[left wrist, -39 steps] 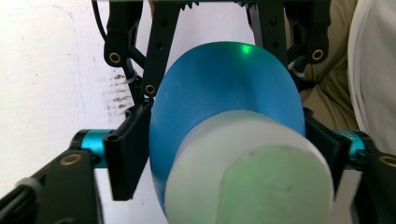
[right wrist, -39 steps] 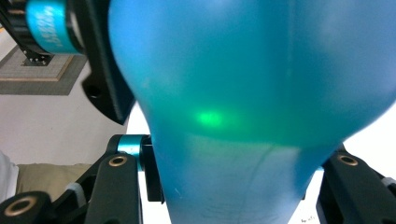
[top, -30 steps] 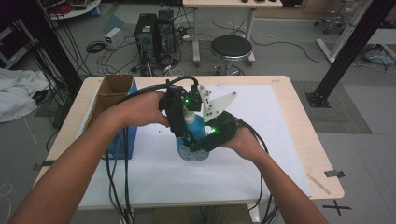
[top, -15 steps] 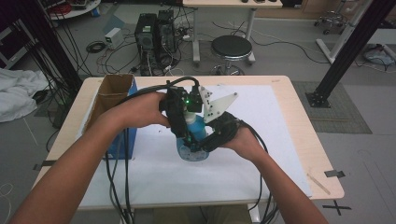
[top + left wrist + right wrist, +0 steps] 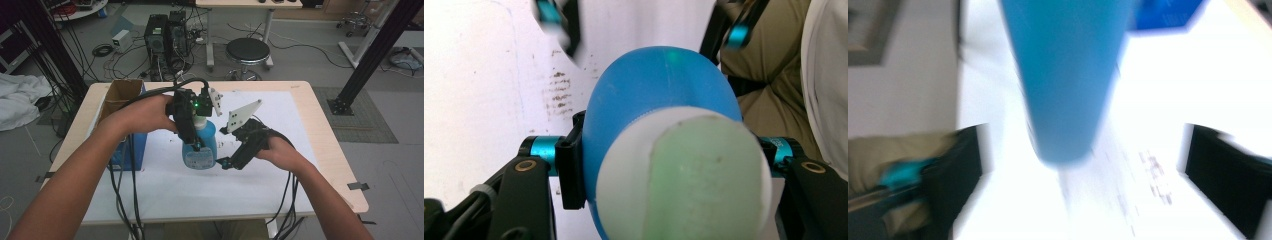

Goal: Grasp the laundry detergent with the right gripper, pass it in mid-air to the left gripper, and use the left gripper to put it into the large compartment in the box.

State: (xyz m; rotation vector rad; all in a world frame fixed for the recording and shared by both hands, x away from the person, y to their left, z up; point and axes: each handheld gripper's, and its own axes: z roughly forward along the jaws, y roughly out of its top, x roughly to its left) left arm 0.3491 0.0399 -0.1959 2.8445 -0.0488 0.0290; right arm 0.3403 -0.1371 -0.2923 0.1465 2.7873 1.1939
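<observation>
A blue bottle [image 5: 201,149] with a white cap stands over the white mat [image 5: 280,180] at mid-table. My left gripper [image 5: 196,144] comes down from above and is shut on the bottle's body just below the cap. In the left gripper view the pads press both sides of the blue bottle [image 5: 659,100], with its cap [image 5: 684,175] toward the camera. My right gripper [image 5: 223,162] sits just right of the bottle's base. Its jaws have just been opening and stand wide, with nothing between them. In the blurred right gripper view the bottle [image 5: 1068,75] lies ahead of the right gripper [image 5: 1088,172].
A blue box [image 5: 127,145] with a cardboard box [image 5: 120,95] behind it stands on the table's left side. Cables trail from both grippers over the front edge. A stool [image 5: 248,51] and computer cases [image 5: 165,35] stand on the floor beyond the table.
The right gripper has let go of the bottle, opened wide and drawn back to the right. The left gripper and the bottle have stayed in place.
</observation>
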